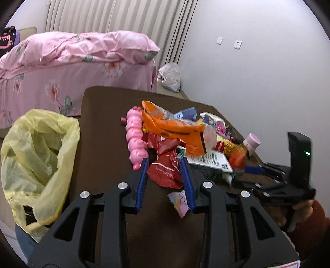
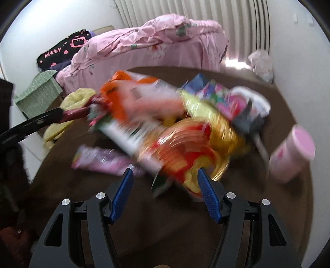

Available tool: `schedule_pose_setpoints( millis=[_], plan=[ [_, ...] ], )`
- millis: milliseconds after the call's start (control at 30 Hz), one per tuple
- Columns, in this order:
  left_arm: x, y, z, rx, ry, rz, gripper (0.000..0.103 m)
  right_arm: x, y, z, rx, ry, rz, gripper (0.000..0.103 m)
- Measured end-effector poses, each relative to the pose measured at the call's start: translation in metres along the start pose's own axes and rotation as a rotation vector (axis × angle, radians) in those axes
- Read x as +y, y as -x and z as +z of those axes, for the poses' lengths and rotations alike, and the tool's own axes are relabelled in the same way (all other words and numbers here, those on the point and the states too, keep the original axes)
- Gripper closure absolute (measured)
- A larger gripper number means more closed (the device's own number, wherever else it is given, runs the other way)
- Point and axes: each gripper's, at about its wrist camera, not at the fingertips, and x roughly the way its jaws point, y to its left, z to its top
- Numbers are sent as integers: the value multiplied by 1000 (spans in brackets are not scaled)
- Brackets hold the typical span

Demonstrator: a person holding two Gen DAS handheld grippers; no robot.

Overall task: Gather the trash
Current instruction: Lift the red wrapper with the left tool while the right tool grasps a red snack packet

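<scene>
Pink floral bedding (image 1: 78, 53), pleated curtain (image 1: 115, 16), wall sockets (image 1: 237, 44), green box (image 2: 39, 92)

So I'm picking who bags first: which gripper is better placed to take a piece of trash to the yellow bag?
Left, probably. The left gripper already has the red wrapper between its fingers, and the bag sits on its side.

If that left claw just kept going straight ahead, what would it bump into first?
Most likely the red snack wrapper: it already lies between the left gripper's blue fingers, at the near edge of the trash pile. Whether they touch it is unclear.
</scene>
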Motion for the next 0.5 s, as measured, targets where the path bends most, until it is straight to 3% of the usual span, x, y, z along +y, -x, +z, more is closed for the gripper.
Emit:
schedule_pose_setpoints(
  millis=[133, 233, 367, 500],
  plan=[
    [-2, -4, -4, 11, -8, 2, 73, 2, 26, -4, -66, 15, -15, 42],
    [-4, -1, -4, -2, -18, 8, 73, -10, 36, 4, -126, 3, -82, 42],
    [-4, 0, -4, -4, -21, 19, 73, -33, 12, 13, -92, -42, -73, 42],
    [-1, 2, -1, -8, -14, 36, 73, -29, -12, 23, -59, 35, -63, 42]
  ],
)
